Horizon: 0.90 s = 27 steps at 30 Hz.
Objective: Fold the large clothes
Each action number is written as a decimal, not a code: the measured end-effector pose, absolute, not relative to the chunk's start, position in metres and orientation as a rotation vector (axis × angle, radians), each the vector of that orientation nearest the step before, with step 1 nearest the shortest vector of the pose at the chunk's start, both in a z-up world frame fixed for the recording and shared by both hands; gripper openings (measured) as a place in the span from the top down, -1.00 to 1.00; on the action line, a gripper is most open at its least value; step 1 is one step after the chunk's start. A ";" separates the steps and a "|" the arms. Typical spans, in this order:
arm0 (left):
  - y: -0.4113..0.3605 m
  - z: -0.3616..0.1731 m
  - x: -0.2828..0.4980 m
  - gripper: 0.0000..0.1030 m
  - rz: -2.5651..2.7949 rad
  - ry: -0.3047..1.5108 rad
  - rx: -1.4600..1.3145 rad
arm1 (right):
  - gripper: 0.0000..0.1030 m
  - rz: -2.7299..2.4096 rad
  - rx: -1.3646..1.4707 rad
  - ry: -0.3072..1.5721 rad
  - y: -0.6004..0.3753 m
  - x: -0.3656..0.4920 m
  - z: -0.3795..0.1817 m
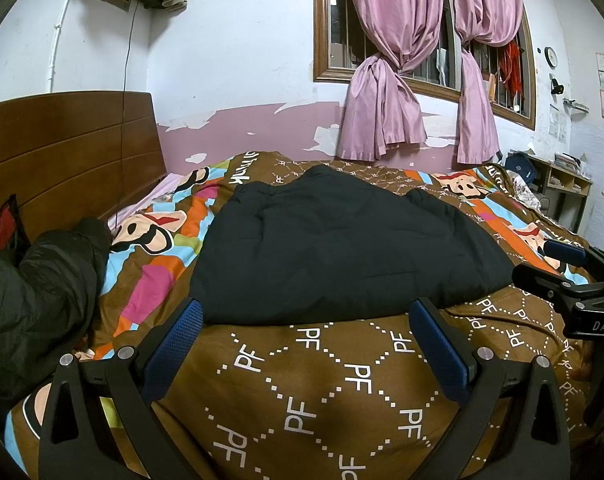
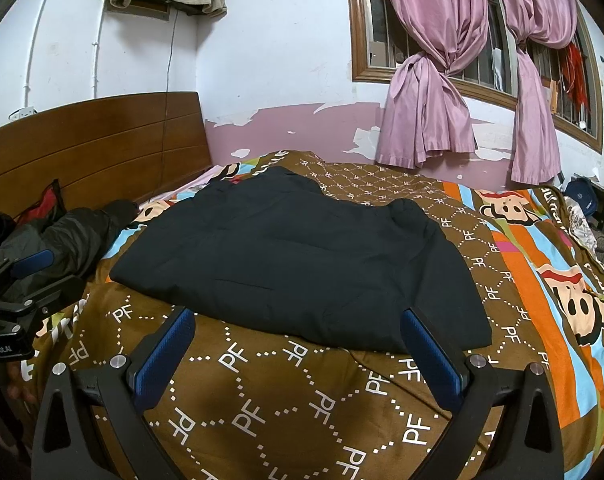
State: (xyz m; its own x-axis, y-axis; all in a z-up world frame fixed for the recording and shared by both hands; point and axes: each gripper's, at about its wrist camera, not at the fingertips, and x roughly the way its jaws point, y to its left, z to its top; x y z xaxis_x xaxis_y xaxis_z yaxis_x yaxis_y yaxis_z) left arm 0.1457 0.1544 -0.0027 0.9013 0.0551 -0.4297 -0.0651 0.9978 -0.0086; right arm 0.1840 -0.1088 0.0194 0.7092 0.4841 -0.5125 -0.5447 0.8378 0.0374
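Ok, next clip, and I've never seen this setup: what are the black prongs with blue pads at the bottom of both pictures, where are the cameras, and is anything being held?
Those prongs are hand-held grippers; a person carries one in each hand. Each has a fisheye camera looking forward along its two fingers, so one picture comes from the left gripper and the other from the right gripper. Each gripper also shows at the edge of the other's picture. Both have their jaws spread wide with nothing between them, so nothing is held.

Ahead of both lies a large black padded garment, spread on a bed with a brown quilt printed with white PF letters and cartoon stripes. A second dark puffy jacket sits crumpled near the wooden headboard. Pink curtains hang at the window behind.
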 end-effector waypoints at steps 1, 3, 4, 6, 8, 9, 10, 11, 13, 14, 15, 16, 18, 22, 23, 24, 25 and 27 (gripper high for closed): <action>0.154 -0.003 0.146 -0.96 0.062 0.444 -0.023 | -1.00 0.572 -0.120 0.535 -0.109 0.184 0.019; 0.154 -0.003 0.146 -0.96 0.063 0.444 -0.022 | -1.00 0.574 -0.120 0.535 -0.109 0.184 0.019; 0.154 -0.003 0.146 -0.96 0.063 0.445 -0.022 | -1.00 0.573 -0.120 0.534 -0.109 0.184 0.020; 0.154 -0.003 0.146 -0.96 0.065 0.446 -0.021 | -1.00 0.571 -0.120 0.534 -0.109 0.184 0.019; 0.154 -0.003 0.146 -0.96 0.066 0.447 -0.019 | -1.00 0.567 -0.118 0.536 -0.110 0.185 0.019; 0.154 -0.003 0.146 -0.96 0.067 0.447 -0.018 | -1.00 0.565 -0.116 0.538 -0.110 0.186 0.018; 0.155 -0.003 0.146 -0.96 0.066 0.447 -0.016 | -1.00 0.562 -0.114 0.540 -0.111 0.187 0.018; 0.155 -0.003 0.146 -0.96 0.066 0.447 -0.015 | -1.00 0.560 -0.113 0.542 -0.111 0.187 0.018; 0.156 -0.003 0.147 -0.96 0.066 0.448 -0.014 | -1.00 0.559 -0.114 0.543 -0.112 0.187 0.017; 0.156 -0.004 0.147 -0.96 0.067 0.451 -0.010 | -1.00 0.560 -0.114 0.542 -0.111 0.187 0.018; 0.157 -0.004 0.148 -0.96 0.069 0.453 -0.003 | -1.00 0.561 -0.115 0.540 -0.112 0.187 0.018; 0.158 -0.004 0.148 -0.96 0.071 0.456 0.002 | -1.00 0.560 -0.117 0.539 -0.112 0.187 0.017; 0.160 -0.005 0.148 -0.96 0.069 0.456 0.006 | -1.00 0.559 -0.118 0.540 -0.112 0.187 0.017; 0.162 -0.005 0.149 -0.96 0.067 0.457 0.010 | -1.00 0.555 -0.117 0.546 -0.110 0.187 0.017; 0.161 -0.005 0.149 -0.96 0.068 0.459 0.014 | -1.00 0.555 -0.118 0.545 -0.111 0.187 0.017; 0.162 -0.005 0.149 -0.96 0.068 0.459 0.020 | -1.00 0.555 -0.120 0.544 -0.111 0.187 0.017; 0.163 -0.006 0.150 -0.96 0.066 0.459 0.024 | -1.00 0.555 -0.121 0.543 -0.111 0.187 0.017; 0.165 -0.006 0.150 -0.96 0.060 0.458 0.028 | -1.00 0.555 -0.118 0.546 -0.110 0.187 0.017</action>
State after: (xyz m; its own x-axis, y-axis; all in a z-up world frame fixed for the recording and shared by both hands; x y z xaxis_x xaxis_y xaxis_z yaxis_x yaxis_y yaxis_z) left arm 0.1498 0.1648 -0.0055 0.8954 0.0641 -0.4407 -0.0514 0.9978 0.0407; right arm 0.1873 -0.1103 0.0167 0.7122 0.4690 -0.5223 -0.5300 0.8472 0.0381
